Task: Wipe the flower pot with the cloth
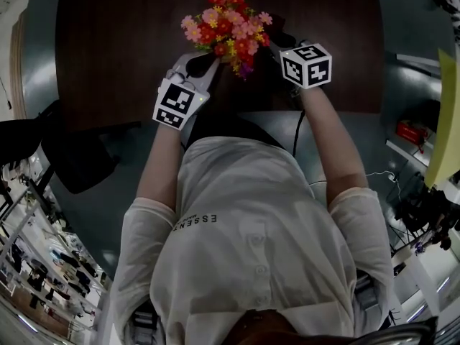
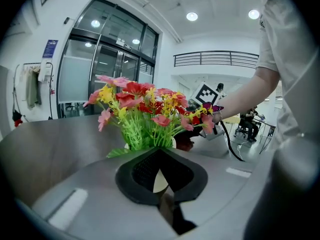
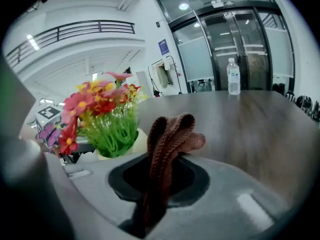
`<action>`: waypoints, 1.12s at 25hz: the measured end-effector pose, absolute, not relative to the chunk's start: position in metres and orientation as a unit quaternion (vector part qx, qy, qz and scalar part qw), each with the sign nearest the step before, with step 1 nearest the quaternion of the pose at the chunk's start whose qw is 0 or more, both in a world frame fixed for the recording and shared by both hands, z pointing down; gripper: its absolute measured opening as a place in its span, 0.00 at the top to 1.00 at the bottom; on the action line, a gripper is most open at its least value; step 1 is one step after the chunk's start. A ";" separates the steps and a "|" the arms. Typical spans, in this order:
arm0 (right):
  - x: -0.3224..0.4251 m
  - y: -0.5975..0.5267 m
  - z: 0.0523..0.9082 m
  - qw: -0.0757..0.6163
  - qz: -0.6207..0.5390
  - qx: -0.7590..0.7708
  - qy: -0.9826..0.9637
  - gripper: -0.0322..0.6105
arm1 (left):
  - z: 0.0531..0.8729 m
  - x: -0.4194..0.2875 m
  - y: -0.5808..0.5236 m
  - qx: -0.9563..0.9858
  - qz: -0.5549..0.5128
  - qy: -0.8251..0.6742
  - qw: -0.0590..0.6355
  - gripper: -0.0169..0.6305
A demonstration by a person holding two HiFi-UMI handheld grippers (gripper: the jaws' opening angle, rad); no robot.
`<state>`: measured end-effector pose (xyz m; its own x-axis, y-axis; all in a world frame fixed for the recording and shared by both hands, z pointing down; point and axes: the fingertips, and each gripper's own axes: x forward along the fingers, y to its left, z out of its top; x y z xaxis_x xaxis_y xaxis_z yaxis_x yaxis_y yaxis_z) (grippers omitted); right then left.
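Observation:
A cream flower pot [image 3: 140, 139] with red, pink and yellow artificial flowers [image 1: 228, 29] stands on the dark table [image 1: 108, 42]; in the head view the blooms hide the pot. My left gripper [image 2: 160, 178] comes in from the left of the flowers. Its jaws are shut with a cream strip of the pot [image 2: 159, 182] between the pads. My right gripper [image 3: 161, 176], to the right of the flowers, is shut on a brown knitted cloth [image 3: 171, 136]. The cloth sticks up out of the jaws just beside the pot.
A clear water bottle [image 3: 233, 77] stands far back on the table. Glass doors [image 2: 107, 74] and a railed balcony [image 2: 217, 59] lie beyond. A black chair [image 1: 75, 157] sits at the table's near left, and a cable [image 2: 231, 144] hangs from the right gripper.

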<state>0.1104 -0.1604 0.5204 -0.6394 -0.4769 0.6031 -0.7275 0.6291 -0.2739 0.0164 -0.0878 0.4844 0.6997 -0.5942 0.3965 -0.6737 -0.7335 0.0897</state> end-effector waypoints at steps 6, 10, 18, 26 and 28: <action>0.088 -0.173 0.525 0.247 0.278 0.287 -0.883 0.88 | 0.485 0.019 -0.086 0.915 0.183 -0.341 0.112 0.96; 0.099 -0.161 0.528 0.242 0.297 0.269 -0.884 0.88 | 0.483 0.025 -0.090 0.915 0.182 -0.343 0.106 0.96; 0.094 -0.122 0.526 0.228 0.305 0.245 -0.891 0.88 | 0.483 0.008 -0.093 0.909 0.185 -0.351 0.126 0.96; 0.087 -0.059 0.532 0.269 0.292 0.162 -0.904 0.88 | 0.482 0.006 -0.094 0.903 0.164 -0.374 0.134 0.96; 0.089 -0.049 0.533 0.294 0.271 0.144 -0.905 0.88 | 0.480 0.007 -0.094 0.902 0.165 -0.376 0.132 0.96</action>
<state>0.0887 -0.0494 0.5334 -0.7858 -0.1014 0.6101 -0.4194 0.8123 -0.4053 0.0067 -0.0945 0.4799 0.6634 -0.6344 0.3968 -0.7216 -0.6827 0.1150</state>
